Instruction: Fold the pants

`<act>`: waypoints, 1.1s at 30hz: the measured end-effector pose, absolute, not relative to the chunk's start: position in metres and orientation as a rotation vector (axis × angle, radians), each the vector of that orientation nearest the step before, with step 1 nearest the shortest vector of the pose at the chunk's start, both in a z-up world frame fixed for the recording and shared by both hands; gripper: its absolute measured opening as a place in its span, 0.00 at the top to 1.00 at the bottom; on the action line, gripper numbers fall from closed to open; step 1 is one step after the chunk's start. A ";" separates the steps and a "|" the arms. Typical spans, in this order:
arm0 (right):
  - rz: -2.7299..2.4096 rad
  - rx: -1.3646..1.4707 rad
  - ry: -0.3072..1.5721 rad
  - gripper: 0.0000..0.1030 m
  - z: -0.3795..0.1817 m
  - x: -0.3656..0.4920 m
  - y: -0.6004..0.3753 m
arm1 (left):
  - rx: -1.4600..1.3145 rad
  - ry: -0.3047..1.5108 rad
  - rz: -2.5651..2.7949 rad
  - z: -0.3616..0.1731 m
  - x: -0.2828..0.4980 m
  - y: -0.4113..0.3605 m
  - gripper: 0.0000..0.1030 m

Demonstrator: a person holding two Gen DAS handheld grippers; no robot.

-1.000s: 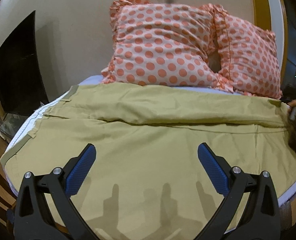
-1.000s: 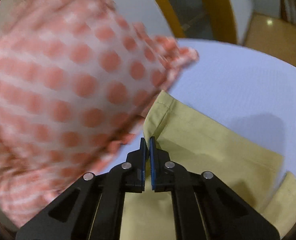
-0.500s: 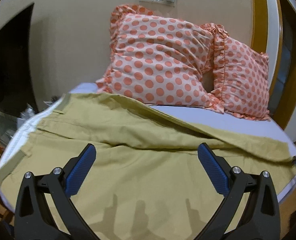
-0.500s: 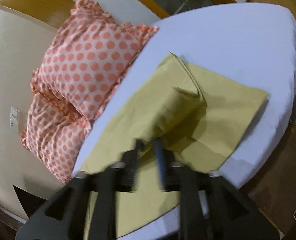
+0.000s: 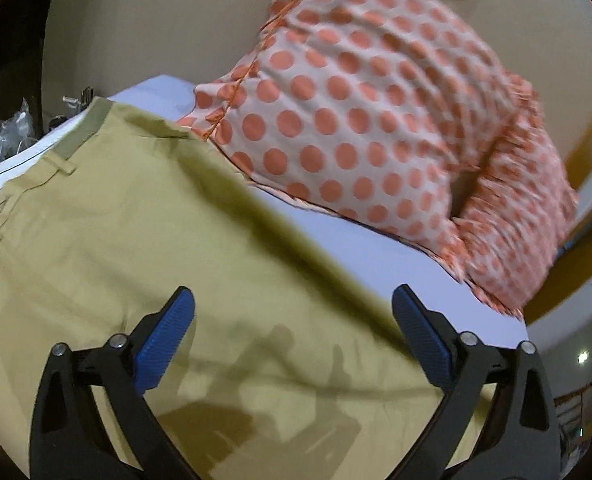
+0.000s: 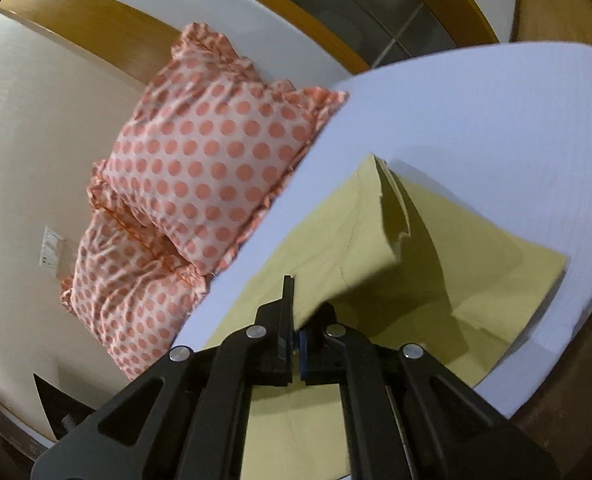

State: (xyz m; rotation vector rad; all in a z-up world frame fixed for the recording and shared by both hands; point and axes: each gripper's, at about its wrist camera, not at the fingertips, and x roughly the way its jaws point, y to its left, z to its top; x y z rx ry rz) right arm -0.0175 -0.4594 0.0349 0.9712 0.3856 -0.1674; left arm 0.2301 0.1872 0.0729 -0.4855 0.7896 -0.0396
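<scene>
Khaki pants [image 5: 144, 248] lie spread on the bed [image 5: 395, 256], beside two dotted pillows [image 5: 359, 128]. We see the left tongs [image 5: 294, 322] held wide above the cloth, gripping nothing. Our right tongs [image 6: 296, 332] are pinched on a lifted part of the pants, near one leg end.

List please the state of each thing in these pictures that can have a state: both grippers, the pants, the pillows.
Left gripper: open, holding nothing, above the pants.
Right gripper: shut on the pants.
Pants: spread on the bed, one leg end lifted by the right gripper, partly folded over.
Pillows: two, leaning against the wall.
Bed: covered by a pale sheet.
</scene>
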 end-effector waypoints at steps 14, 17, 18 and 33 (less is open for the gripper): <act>-0.172 0.955 0.317 0.99 0.060 -0.024 -0.467 | -0.433 0.826 0.046 0.071 0.231 0.196 0.95; -0.212 0.933 0.282 0.99 0.068 -0.043 -0.474 | -0.380 0.720 0.007 0.099 0.145 0.189 0.95; -0.227 0.932 0.281 0.98 0.067 -0.048 -0.476 | -0.382 0.707 0.000 0.101 0.111 0.189 0.94; -0.414 0.931 0.420 0.35 0.026 -0.080 -0.486 | -0.511 0.766 -0.002 0.017 -0.013 0.193 0.81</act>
